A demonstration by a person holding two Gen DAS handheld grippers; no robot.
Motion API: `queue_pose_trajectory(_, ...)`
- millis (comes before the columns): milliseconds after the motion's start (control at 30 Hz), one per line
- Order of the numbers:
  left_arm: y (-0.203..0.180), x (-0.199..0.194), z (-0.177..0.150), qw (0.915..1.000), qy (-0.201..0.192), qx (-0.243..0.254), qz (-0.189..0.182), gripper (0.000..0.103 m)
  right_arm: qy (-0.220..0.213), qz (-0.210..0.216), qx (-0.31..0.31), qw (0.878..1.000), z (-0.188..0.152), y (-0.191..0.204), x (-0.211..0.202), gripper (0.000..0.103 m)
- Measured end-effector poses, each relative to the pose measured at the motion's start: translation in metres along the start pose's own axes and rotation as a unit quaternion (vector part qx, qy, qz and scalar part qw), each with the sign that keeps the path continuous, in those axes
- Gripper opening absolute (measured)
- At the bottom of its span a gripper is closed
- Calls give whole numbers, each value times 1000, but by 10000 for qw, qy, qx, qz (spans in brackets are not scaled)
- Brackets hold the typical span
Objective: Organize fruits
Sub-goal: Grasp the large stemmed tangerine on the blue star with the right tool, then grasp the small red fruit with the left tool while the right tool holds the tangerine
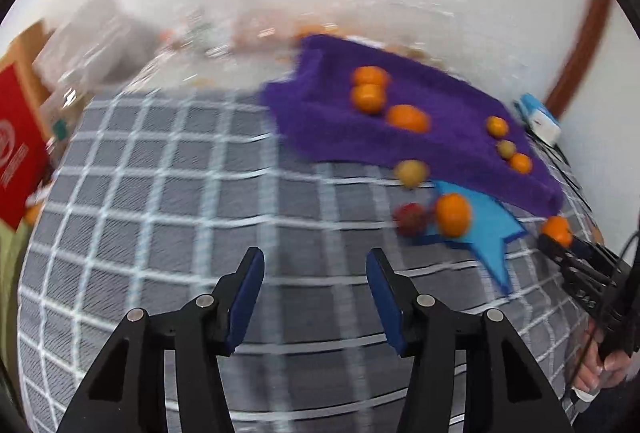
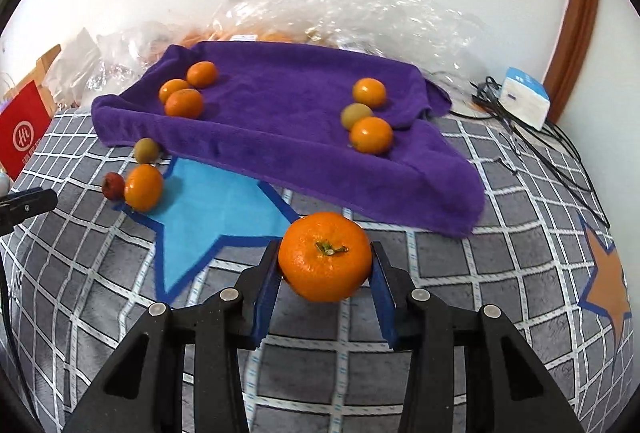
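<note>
Right gripper (image 2: 325, 265): blue pads clamp a stem-up mandarin (image 2: 325, 257) from both sides, held clear of the checked cover (image 2: 360, 373), just in front of the purple towel (image 2: 280, 105). Left gripper (image 1: 315, 273): jaws parted, nothing between them, only cover beneath. Towel carries three mandarins at its left end, and two mandarins plus a greenish fruit (image 2: 356, 115) at its right. Blue star (image 2: 208, 201) bears one mandarin (image 2: 144, 188), touching a red fruit (image 2: 113, 185).
</note>
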State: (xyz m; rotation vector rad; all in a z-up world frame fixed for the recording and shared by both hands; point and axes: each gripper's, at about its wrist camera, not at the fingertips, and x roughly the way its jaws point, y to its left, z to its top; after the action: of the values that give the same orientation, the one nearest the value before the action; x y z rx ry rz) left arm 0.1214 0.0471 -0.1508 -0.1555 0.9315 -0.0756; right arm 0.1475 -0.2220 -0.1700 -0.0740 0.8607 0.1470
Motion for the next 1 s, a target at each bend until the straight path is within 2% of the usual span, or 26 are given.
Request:
queue_pose_trajectory(200,-38,19,11,9997,40,158,-196,49,18,32,142,9999,-8,-10,-2,42)
queue_pose_trajectory(400,-51,39,20,9995,248,111,-188,41,53,13,249,9997,-11,-18,-1,43)
queue_pose_trajectory(467,-55,45,21,9994,313,83,-151,31,67,-16,227,9997,-10,-19,-2,42)
queue_pose_trajectory(567,-59,49,20,9993,332,102,-140,22,33,-18,245,9997,-11,-21,-4,42)
queue_pose_trajectory(667,-62,50,20,9994,314,142,-66,22,38,-21,272,9996,-11,-22,-4,42)
queue_pose_trajectory(800,-61,46,23,9992,357,78,-145,22,14,-62,276,9996,-11,-26,-10,42)
queue_pose_trajectory(1000,-60,15,29,9996,146,97,-211,22,-184,-93,370,9991,-4,-35,-28,42)
